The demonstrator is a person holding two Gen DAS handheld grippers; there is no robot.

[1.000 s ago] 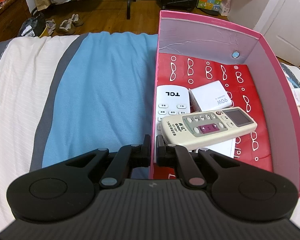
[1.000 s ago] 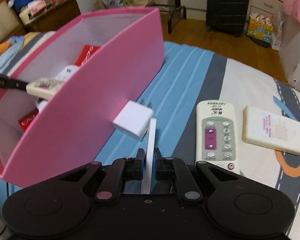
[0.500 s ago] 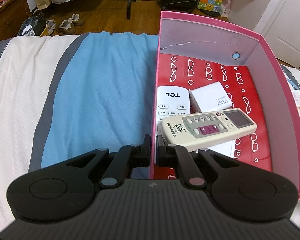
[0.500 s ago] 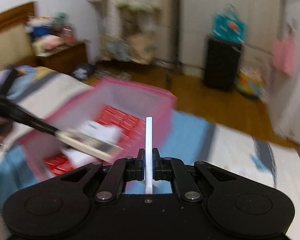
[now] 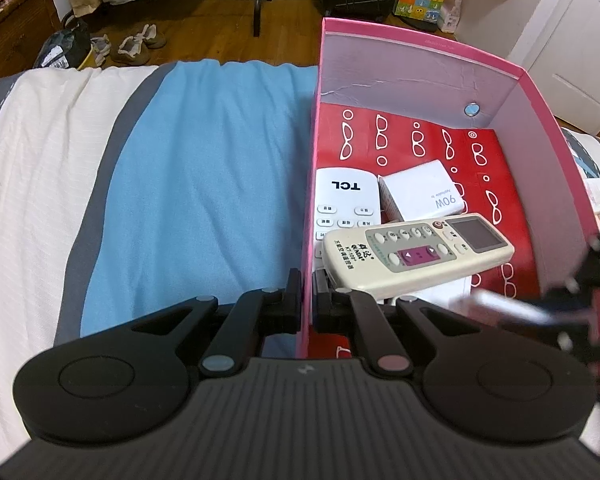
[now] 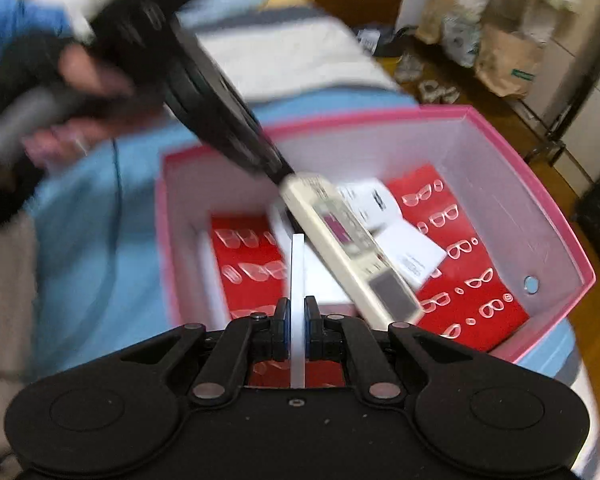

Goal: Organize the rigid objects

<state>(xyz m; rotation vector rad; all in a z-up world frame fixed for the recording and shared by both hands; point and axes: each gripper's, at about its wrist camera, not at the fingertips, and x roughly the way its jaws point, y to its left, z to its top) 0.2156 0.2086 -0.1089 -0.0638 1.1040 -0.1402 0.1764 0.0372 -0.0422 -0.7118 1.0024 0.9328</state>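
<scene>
Pink cardboard forms the walls of the box [image 5: 420,46] that sits on a bed with a blue, grey and white striped cover [image 5: 204,168]. The left gripper [image 5: 307,292] is clamped on the box's near side wall, 1 finger outside over the blue cover and 1 inside, with the thin wall pinched between the closed pads. Inside the box, a red sheet printed with white spectacles [image 5: 496,160] lines the floor. On it lie a white TCL remote [image 5: 346,200] against the left wall and a small white charger block [image 5: 420,194] marked 90W just beside it. A cream air-conditioner remote [image 5: 416,252] lies across them, tilted, its near end touching the left gripper's inner finger.

The right gripper [image 6: 298,322] hangs above the open box, pointing down into it, and its fingers are closed on a thin white flat card [image 6: 297,280] held edge-on, so its face cannot be made out. In the left wrist view this gripper appears only as a dark blur at the right edge, over the box's right wall. From the right wrist view, a hand [image 6: 76,96] grasps the left gripper's handle, heavily blurred.
</scene>
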